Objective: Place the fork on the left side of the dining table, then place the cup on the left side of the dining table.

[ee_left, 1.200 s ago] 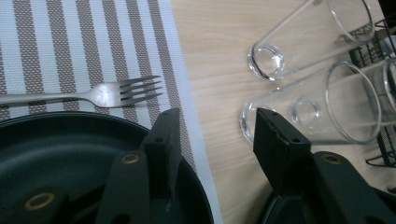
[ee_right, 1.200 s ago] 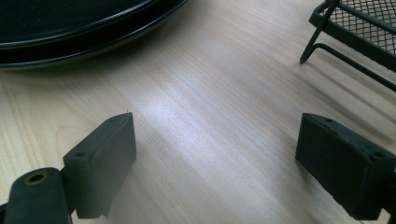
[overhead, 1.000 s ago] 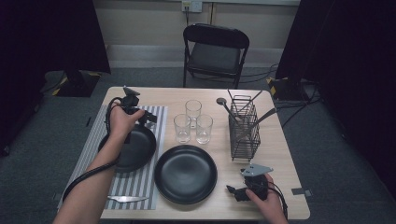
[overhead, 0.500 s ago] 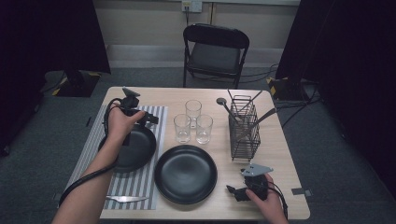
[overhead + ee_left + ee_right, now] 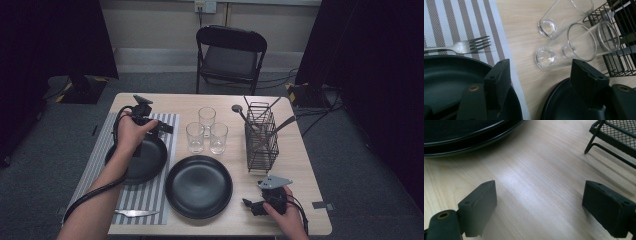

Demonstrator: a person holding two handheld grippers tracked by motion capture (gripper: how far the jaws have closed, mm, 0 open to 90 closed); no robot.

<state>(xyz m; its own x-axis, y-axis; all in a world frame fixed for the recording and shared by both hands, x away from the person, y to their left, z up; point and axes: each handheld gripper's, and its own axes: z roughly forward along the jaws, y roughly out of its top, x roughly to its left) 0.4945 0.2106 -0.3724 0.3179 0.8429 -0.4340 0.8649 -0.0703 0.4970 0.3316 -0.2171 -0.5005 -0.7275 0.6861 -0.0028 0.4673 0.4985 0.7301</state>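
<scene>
- Left gripper: held above the far rim of the plate on the striped mat; jaws have just been opening and stand wide, nothing between them.
- Fork: lies flat on the striped placemat just ahead of the left gripper, tines toward the mat's edge, untouched; apparently laid as part of a place setting.
- Left plate: directly beneath the left gripper, centred on the mat.
- Second plate: on bare wood between the two grippers.
- Three glasses: clustered ahead and to one side of the left gripper, upright.
- Wire caddy: beyond the glasses, holding utensils upright.
- Right gripper: resting low on the table, jaws wide and empty, seemingly parked.
</scene>
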